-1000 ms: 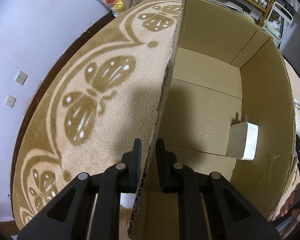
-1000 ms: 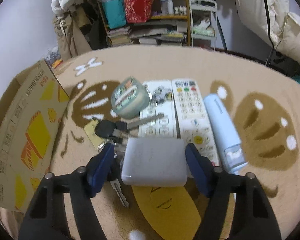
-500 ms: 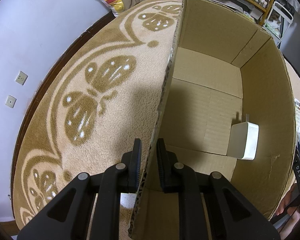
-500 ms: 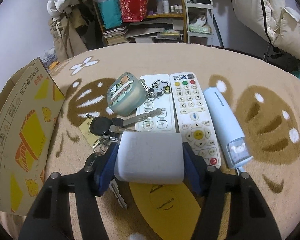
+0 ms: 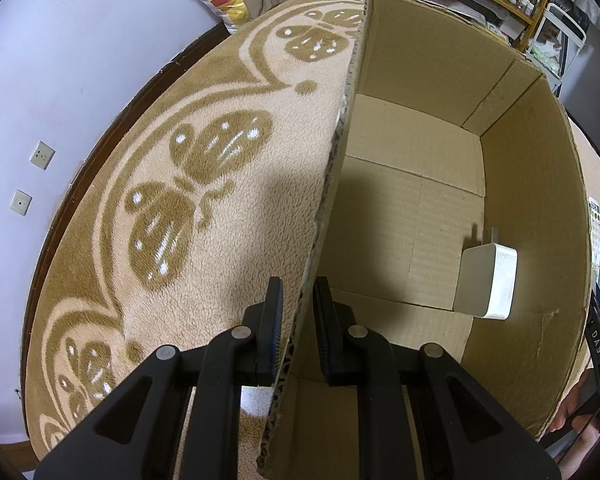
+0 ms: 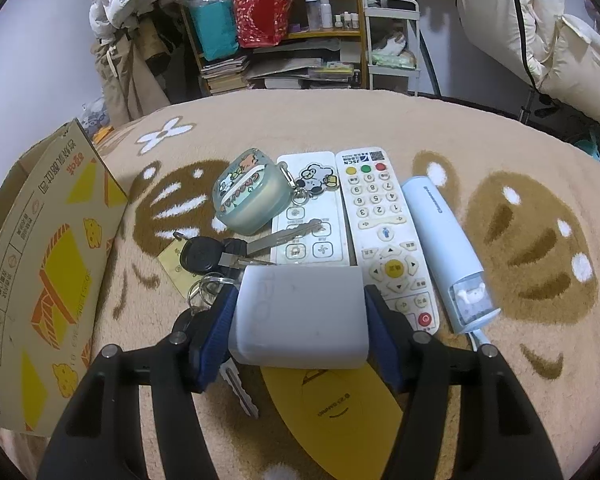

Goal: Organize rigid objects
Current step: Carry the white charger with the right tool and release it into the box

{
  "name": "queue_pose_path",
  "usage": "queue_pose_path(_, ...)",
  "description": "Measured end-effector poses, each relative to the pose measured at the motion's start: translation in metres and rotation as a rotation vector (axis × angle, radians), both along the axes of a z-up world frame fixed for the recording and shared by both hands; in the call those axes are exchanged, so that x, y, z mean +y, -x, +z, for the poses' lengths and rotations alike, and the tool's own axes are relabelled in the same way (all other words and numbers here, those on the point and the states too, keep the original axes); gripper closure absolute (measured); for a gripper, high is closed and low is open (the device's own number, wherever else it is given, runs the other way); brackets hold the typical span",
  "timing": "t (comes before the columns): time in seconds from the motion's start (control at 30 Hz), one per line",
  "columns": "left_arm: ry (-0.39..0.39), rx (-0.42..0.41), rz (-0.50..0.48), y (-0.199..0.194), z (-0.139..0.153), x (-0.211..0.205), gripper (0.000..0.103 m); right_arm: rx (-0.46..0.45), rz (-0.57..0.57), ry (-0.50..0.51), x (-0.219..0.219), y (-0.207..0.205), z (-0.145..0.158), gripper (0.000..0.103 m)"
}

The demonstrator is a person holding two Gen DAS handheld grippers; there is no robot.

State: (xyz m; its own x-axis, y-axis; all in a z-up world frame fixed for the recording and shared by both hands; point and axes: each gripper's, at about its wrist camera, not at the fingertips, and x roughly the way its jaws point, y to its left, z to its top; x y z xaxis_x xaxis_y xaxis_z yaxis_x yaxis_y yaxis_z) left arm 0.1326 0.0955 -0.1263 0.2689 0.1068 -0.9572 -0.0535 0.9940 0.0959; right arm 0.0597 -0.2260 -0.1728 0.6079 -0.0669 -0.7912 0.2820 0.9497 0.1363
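Note:
My left gripper [image 5: 298, 312] is shut on the near wall of an open cardboard box [image 5: 532, 184], one finger outside and one inside. A white charger [image 5: 486, 280] lies on the box floor at the right. My right gripper [image 6: 300, 320] is shut on a pale grey-white rectangular box [image 6: 300, 316], held above the rug. Beneath it lie car keys [image 6: 204, 256], two white remotes [image 6: 380, 224], a round green case [image 6: 252, 196], a light blue stick-shaped device [image 6: 440, 236] and a yellow oval card [image 6: 340, 412]. The cardboard box also shows at the left in the right wrist view [image 6: 40, 272].
A beige rug with brown butterfly patterns [image 5: 180, 200] covers the floor. A purple wall with sockets [image 5: 40, 156] is at the left. Cluttered shelves [image 6: 284, 40], a white cart [image 6: 392, 52] and hanging bedding [image 6: 540, 32] stand behind the rug.
My right gripper has closed on the pale box and lifted it, pulling back slightly so more of the rug and items show. The left gripper has stayed clamped on the box wall.

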Motion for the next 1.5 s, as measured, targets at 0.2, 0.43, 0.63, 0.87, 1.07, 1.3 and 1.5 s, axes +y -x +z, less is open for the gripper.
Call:
queue_pose_path(0.2,0.004,0.002,0.003,-0.001,0.000,0.000,0.088,-0.023,-0.001,0.028,0.002,0.002,0.007,0.037)
queue_pose_path(0.43,0.008,0.003,0.004,-0.001,0.000,0.001,0.088,-0.066,-0.002,0.048,0.000,0.006,0.022,0.037)
queue_pose_path(0.63,0.006,0.004,0.003,-0.001,0.000,0.001,0.088,-0.114,0.027,0.044,0.009,0.006,0.037,0.037)
queue_pose_path(0.87,0.016,0.009,0.005,-0.001,0.000,0.002,0.088,-0.172,0.089,0.051,0.033,0.002,0.059,0.037)
queue_pose_path(1.07,0.013,0.011,-0.004,-0.001,0.000,0.001,0.089,-0.218,0.172,0.074,0.063,-0.007,0.079,0.037)
queue_pose_path(1.3,0.014,0.011,-0.006,-0.001,0.000,0.001,0.089,-0.257,0.231,0.061,0.094,-0.023,0.095,0.037)
queue_pose_path(1.5,0.016,0.011,-0.007,-0.001,0.000,0.001,0.089,-0.284,0.279,0.053,0.120,-0.034,0.108,0.037)
